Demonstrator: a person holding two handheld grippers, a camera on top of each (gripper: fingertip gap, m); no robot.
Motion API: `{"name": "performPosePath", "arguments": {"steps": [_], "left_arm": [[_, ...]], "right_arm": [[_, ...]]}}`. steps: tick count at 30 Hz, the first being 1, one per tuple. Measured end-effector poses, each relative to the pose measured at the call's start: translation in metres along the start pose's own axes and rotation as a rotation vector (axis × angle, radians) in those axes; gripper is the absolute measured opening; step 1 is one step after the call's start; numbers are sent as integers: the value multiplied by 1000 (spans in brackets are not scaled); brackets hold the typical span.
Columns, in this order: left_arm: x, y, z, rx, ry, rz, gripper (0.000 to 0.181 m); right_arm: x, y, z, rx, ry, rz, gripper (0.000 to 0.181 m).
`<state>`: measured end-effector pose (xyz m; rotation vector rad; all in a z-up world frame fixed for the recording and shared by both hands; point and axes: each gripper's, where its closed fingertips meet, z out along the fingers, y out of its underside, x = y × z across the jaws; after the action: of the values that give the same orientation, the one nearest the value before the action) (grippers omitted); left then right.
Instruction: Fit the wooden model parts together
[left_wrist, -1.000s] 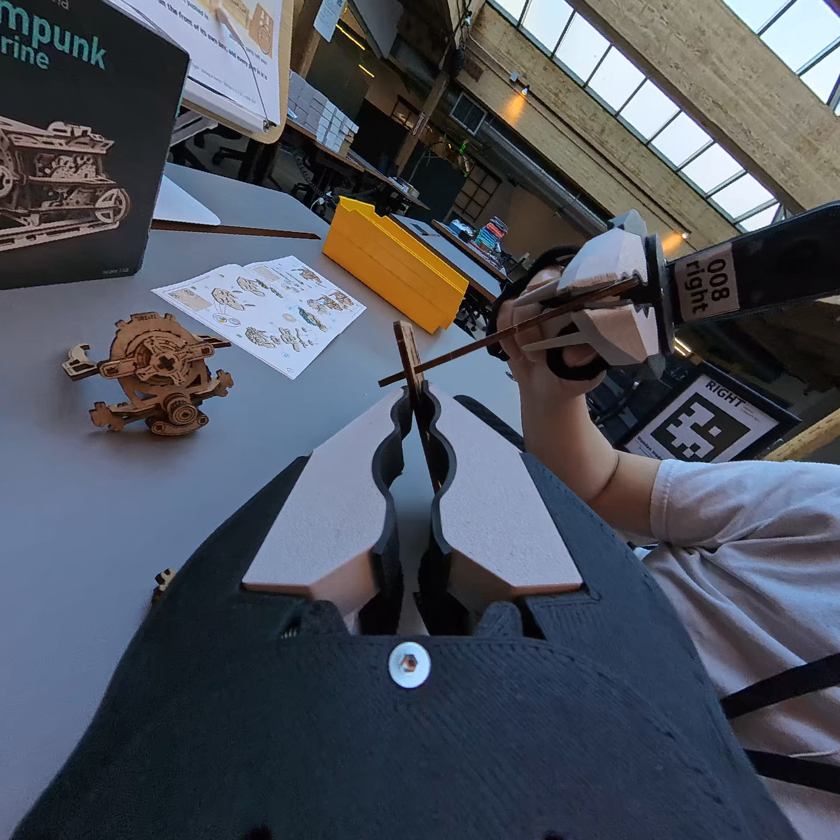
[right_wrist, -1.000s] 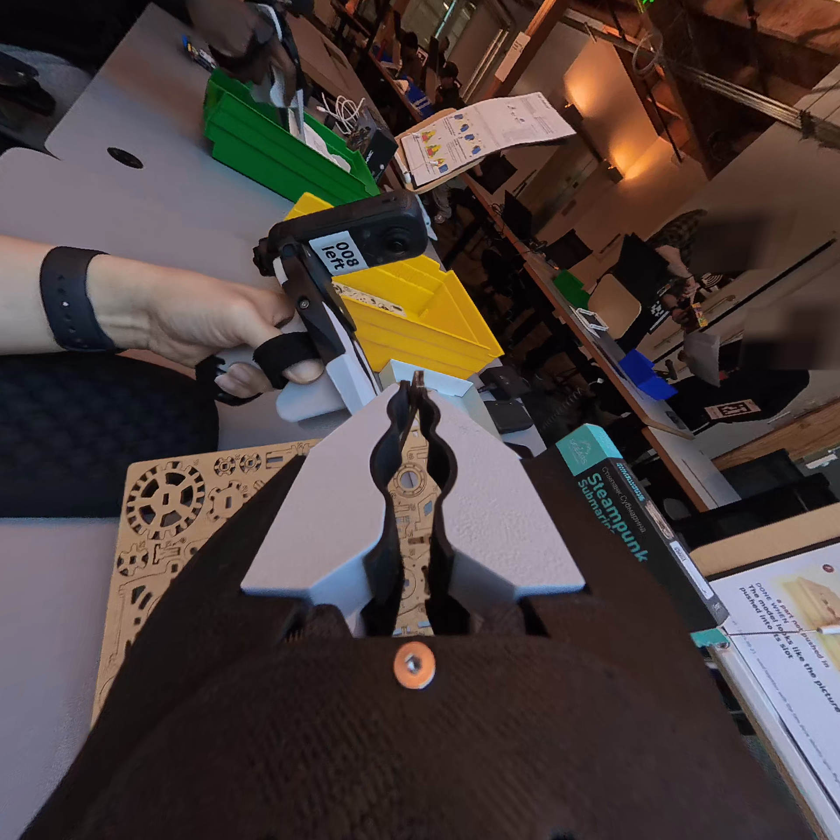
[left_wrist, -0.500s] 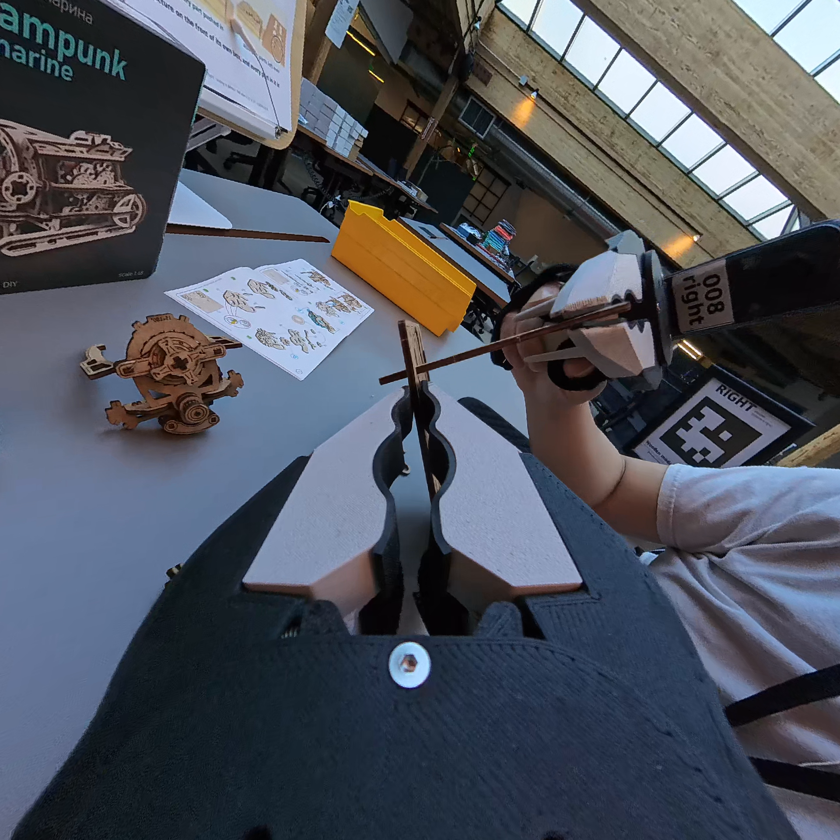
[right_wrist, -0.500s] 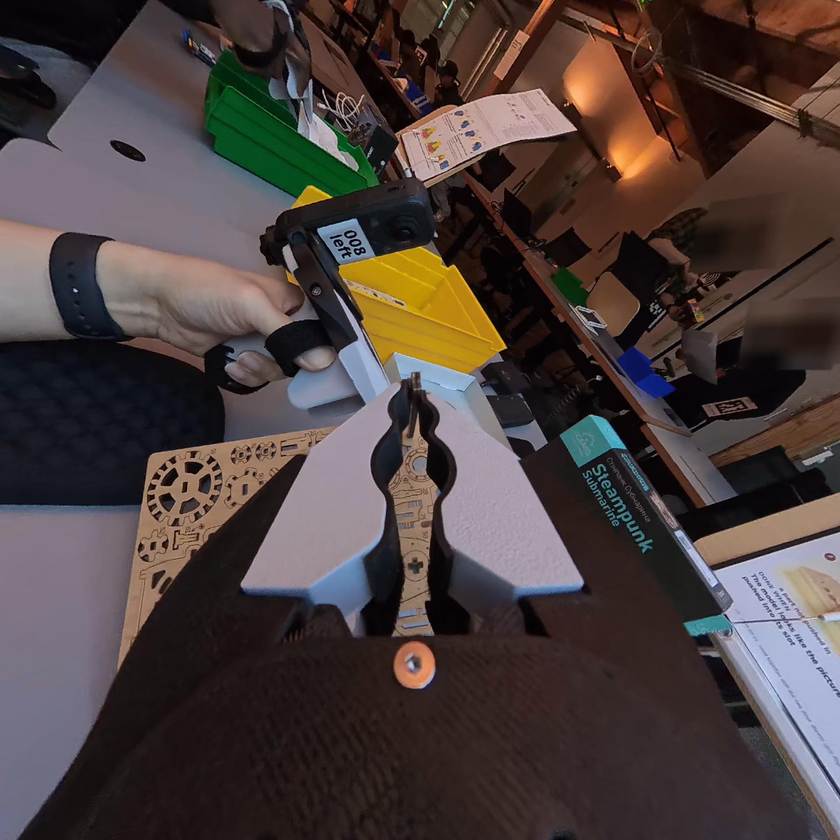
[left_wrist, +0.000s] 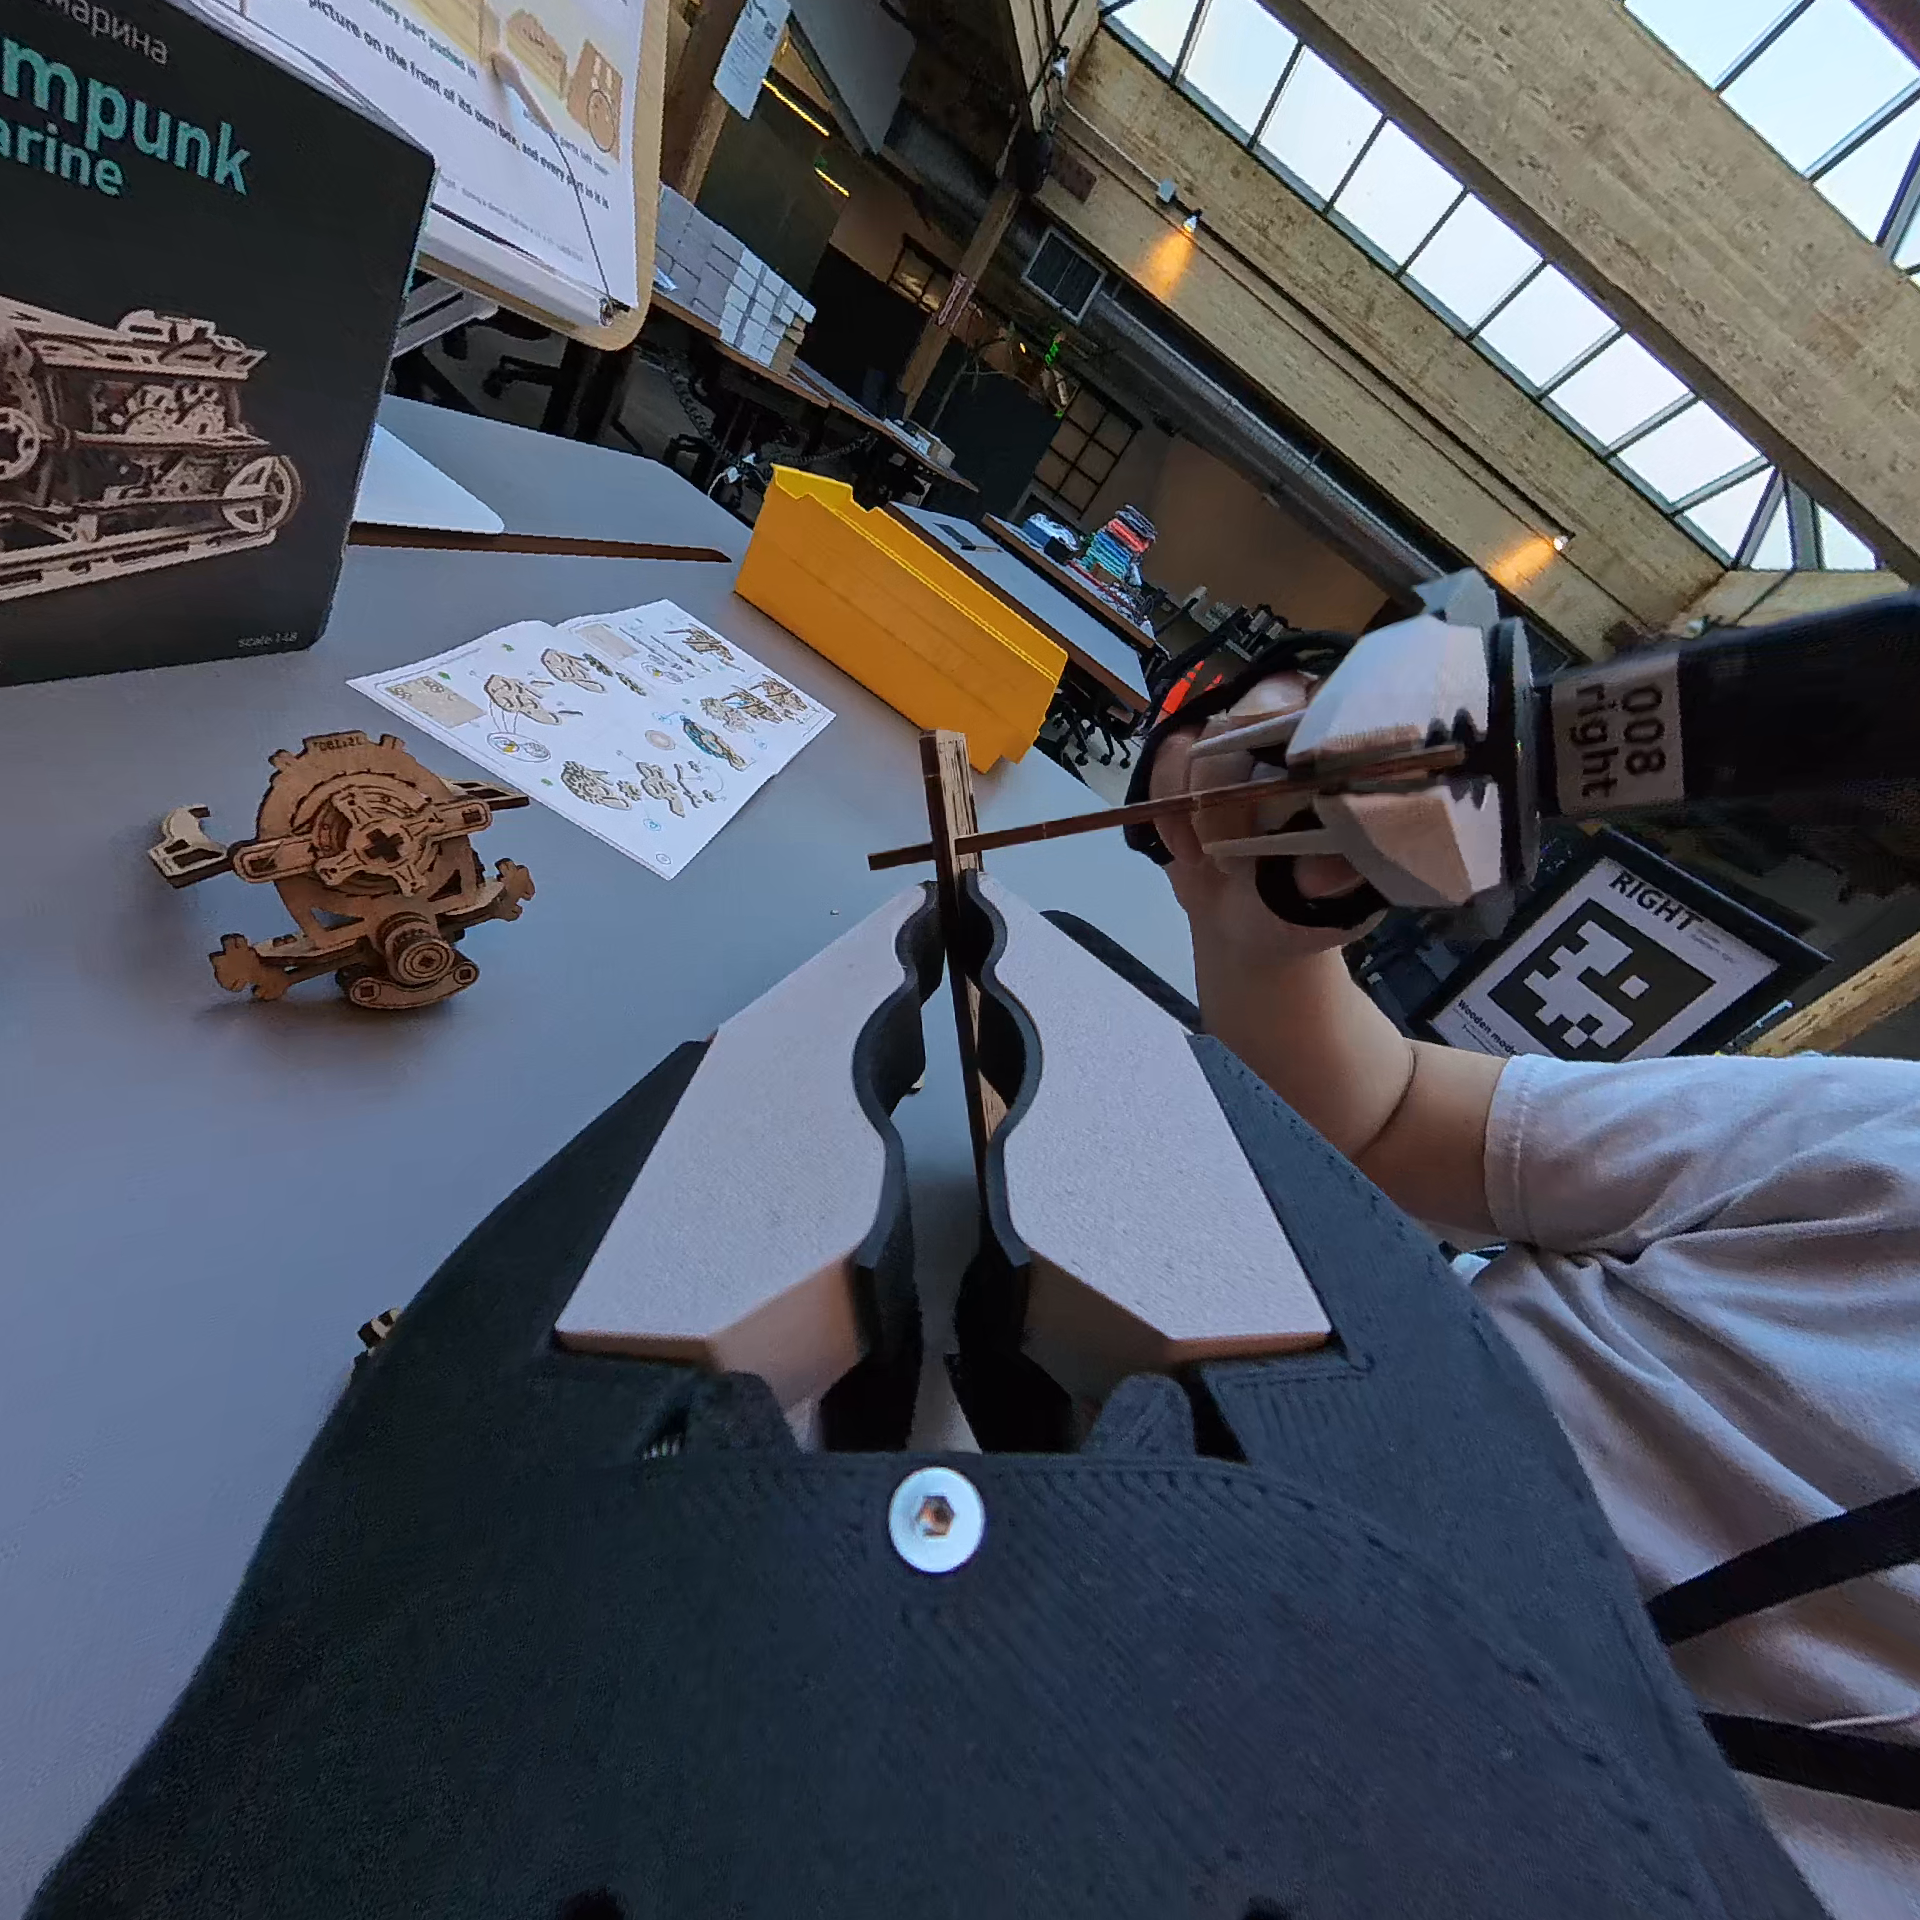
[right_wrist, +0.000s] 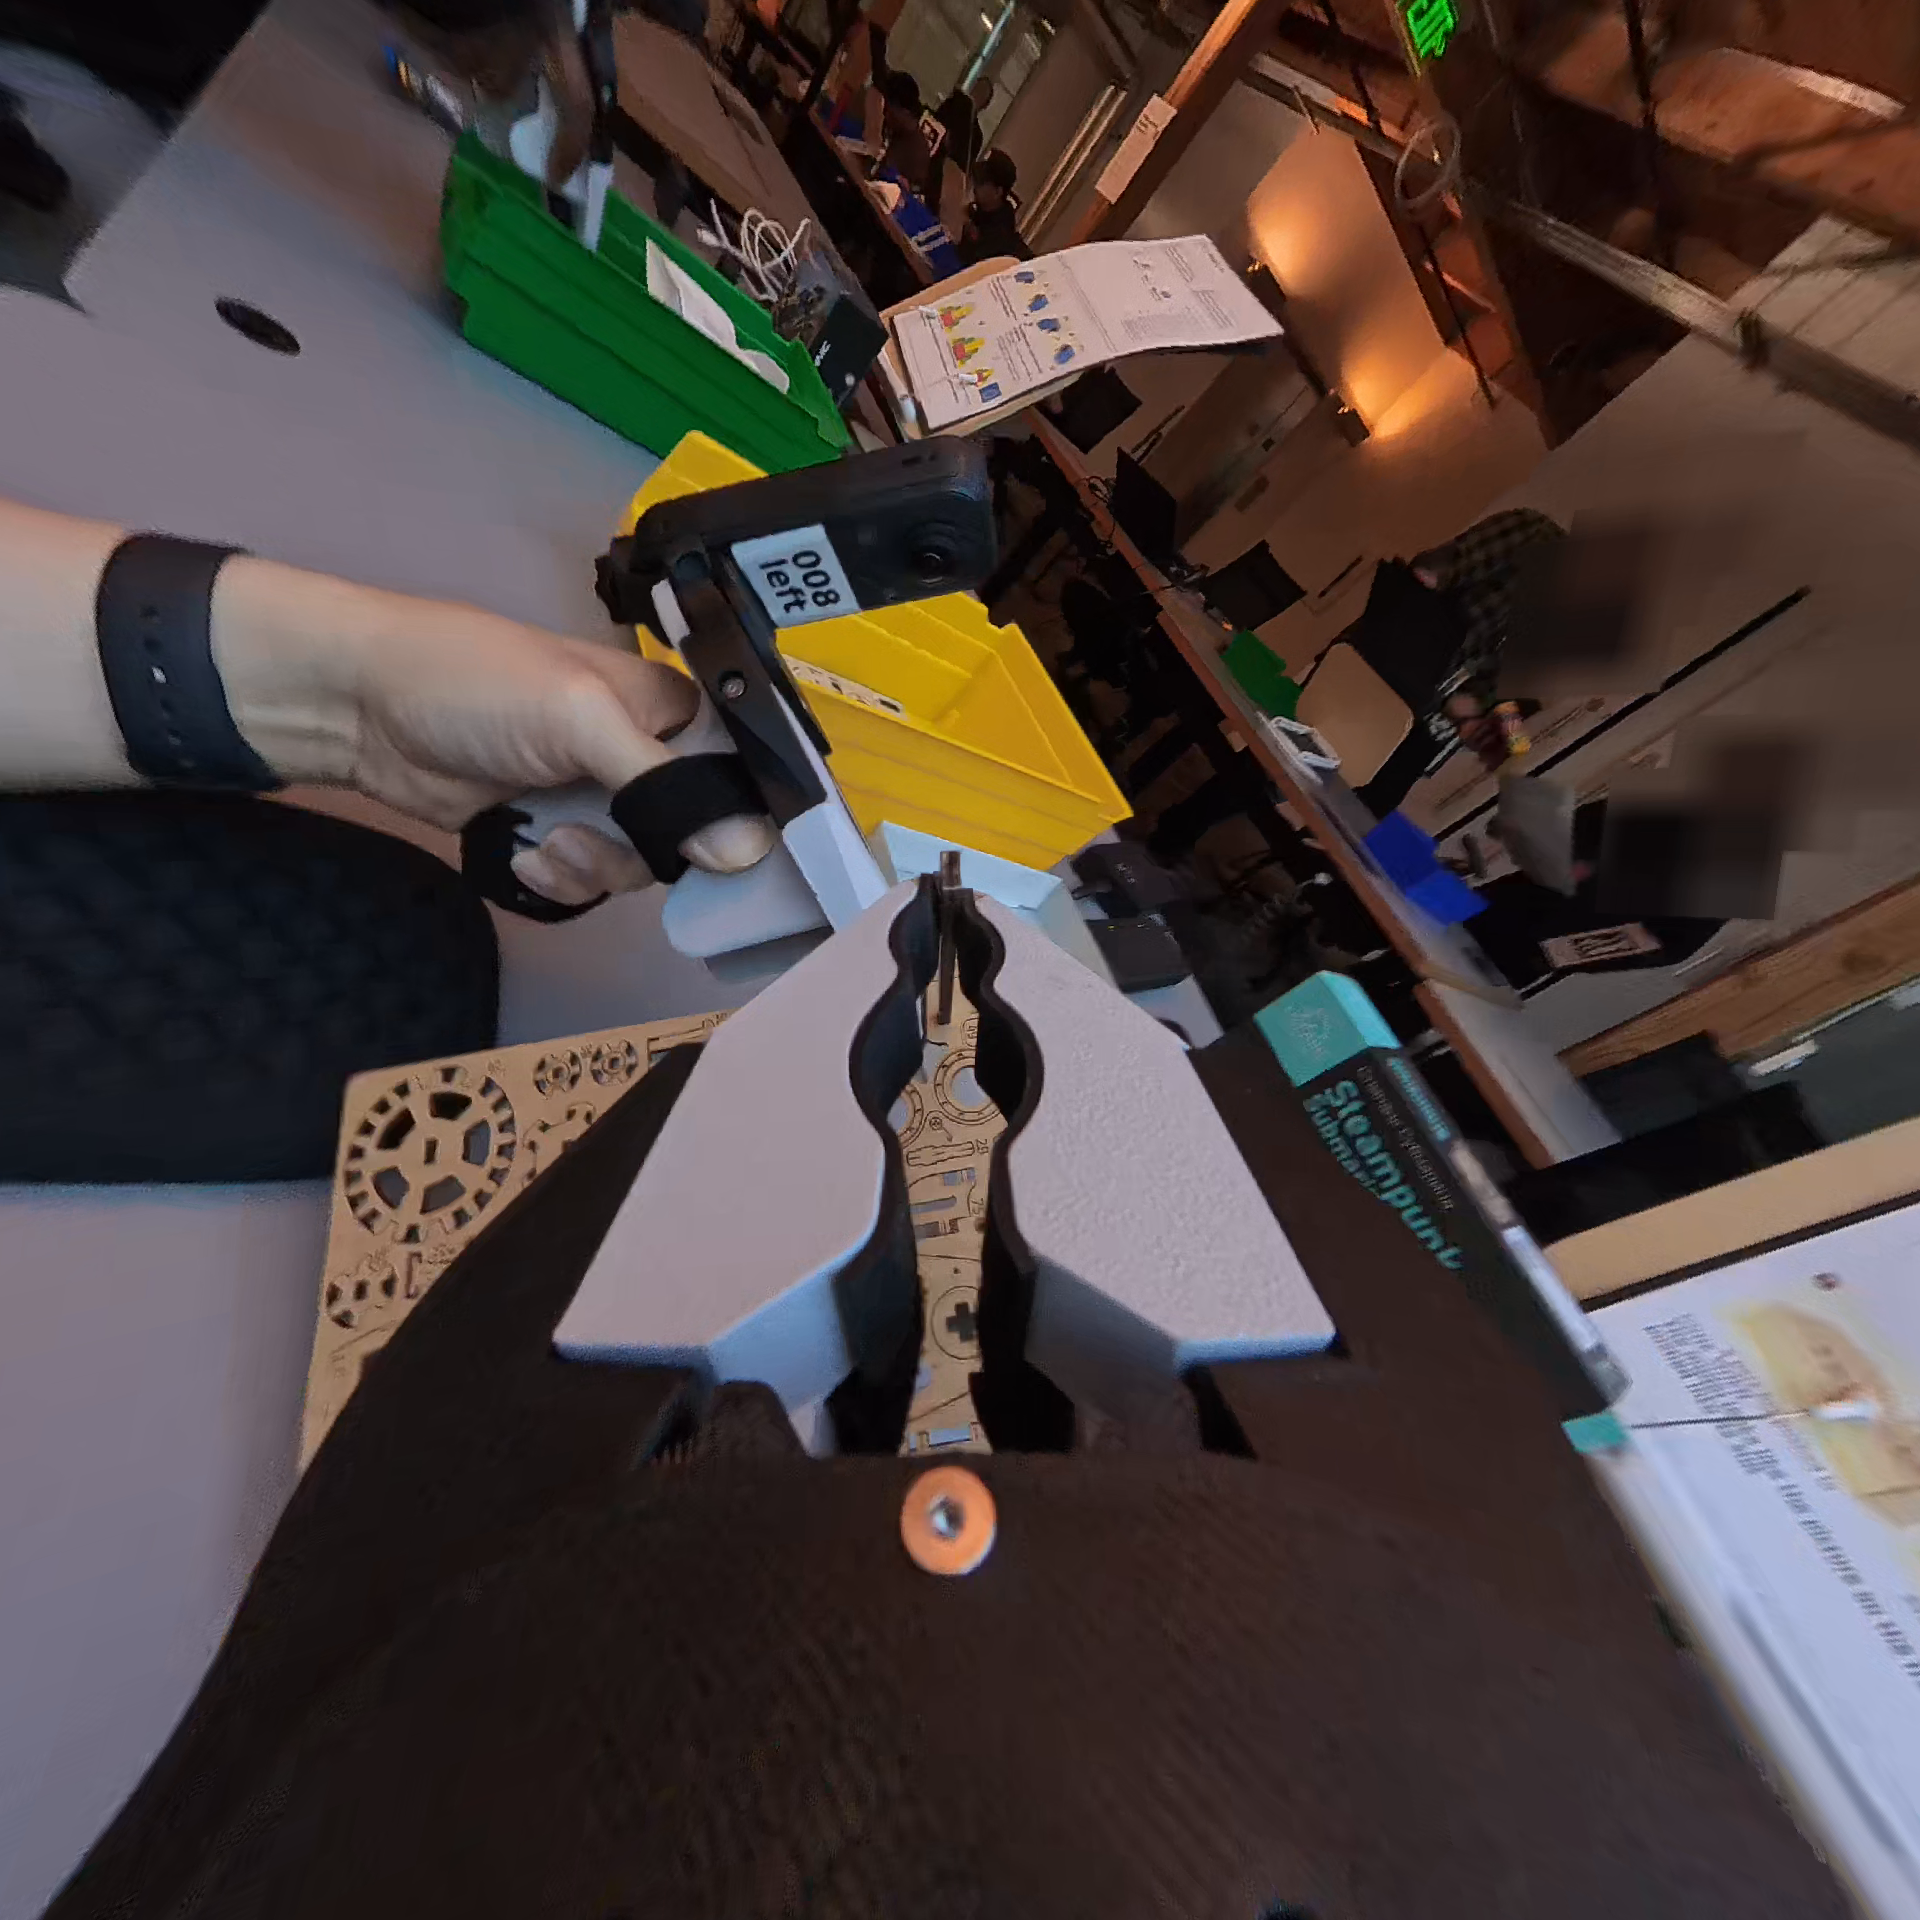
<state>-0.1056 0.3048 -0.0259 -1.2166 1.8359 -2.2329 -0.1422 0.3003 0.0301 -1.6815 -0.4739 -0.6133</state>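
Observation:
My left gripper (left_wrist: 948, 896) is shut on a thin flat wooden part (left_wrist: 948, 800), seen edge-on and standing upright above its tips. My right gripper (left_wrist: 1210, 800) comes in from the right, shut on a thin wooden strip (left_wrist: 1049, 829). The strip crosses the upright part, and its end sticks out on the left. In the right wrist view my right gripper (right_wrist: 948, 896) is shut on the strip's dark edge (right_wrist: 948, 873), with the left gripper's camera (right_wrist: 883, 540) just beyond. A half-built wooden model (left_wrist: 348, 868) stands on the grey table (left_wrist: 312, 1195).
An instruction sheet (left_wrist: 603, 717), a yellow bin (left_wrist: 904, 623) and the dark kit box (left_wrist: 166, 364) lie behind the model. A laser-cut wooden part sheet (right_wrist: 436, 1153) lies under my right gripper. A green bin (right_wrist: 603, 312) stands farther back. A black cushion (right_wrist: 208, 987) is at left. My hands' fingertips stand some 7 cm from each other.
Both grippers stay shut on their parts. The strip has tilted closer to level and still crosses the upright part. Both hands have shifted slightly.

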Motion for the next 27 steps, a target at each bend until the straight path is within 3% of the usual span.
{"name": "performPosePath", "arguments": {"steps": [3, 7, 10, 19, 24, 26, 27], "left_arm": [[0, 1, 1, -5, -1, 3, 0], [-1, 2, 1, -11, 11, -21, 0], [-3, 5, 4, -25, -8, -19, 0], [-2, 2, 2, -10, -7, -18, 0], [-1, 3, 2, -21, -13, -10, 0], [-18, 8, -1, -49, -111, 3, 2], [-16, 7, -1, -40, -85, -12, 1]], "right_arm": [[6, 3, -1, 23, -35, 142, 1], [-11, 1, 1, -19, 7, -124, 2], [-12, -4, 9, -53, 19, -161, 1], [5, 4, -9, 65, -26, 136, 1], [-8, -7, -7, 26, 38, -132, 1], [0, -26, -13, 75, 94, -138, 1], [7, -32, -17, 86, 92, -78, 1]]}}
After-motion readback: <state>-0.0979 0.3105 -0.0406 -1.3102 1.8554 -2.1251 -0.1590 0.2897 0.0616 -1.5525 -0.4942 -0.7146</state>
